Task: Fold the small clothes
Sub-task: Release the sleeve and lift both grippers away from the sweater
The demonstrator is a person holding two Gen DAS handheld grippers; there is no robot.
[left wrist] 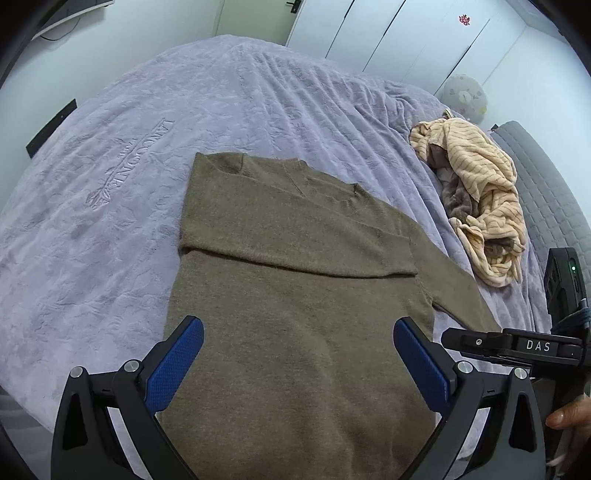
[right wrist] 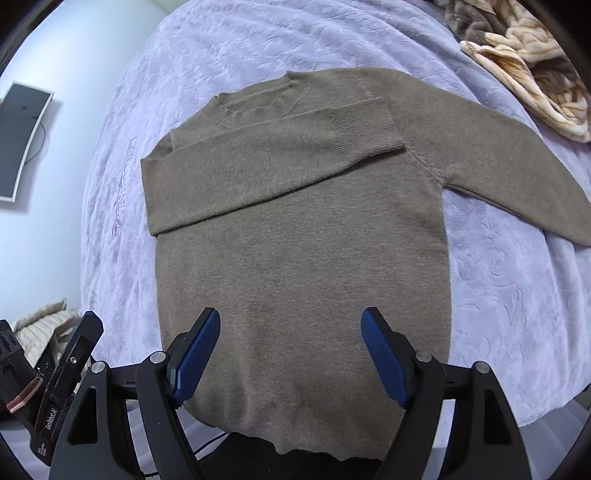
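Observation:
An olive-brown knit sweater (left wrist: 295,280) lies flat on a lilac bedspread (left wrist: 110,184), neck away from me. Its left sleeve is folded across the chest; its right sleeve (right wrist: 517,162) stretches out to the right. The hem hangs over the bed's near edge in the right wrist view, where the sweater (right wrist: 303,236) fills the middle. My left gripper (left wrist: 298,343) is open and empty above the sweater's lower body. My right gripper (right wrist: 290,332) is open and empty above the hem area. The right gripper's body (left wrist: 517,345) shows at the right of the left wrist view.
A crumpled pile of cream striped and grey clothes (left wrist: 480,206) lies on the bed to the right of the sweater, also in the right wrist view (right wrist: 524,51). White wardrobe doors (left wrist: 406,33) stand behind the bed. A monitor (right wrist: 22,140) hangs on the left wall.

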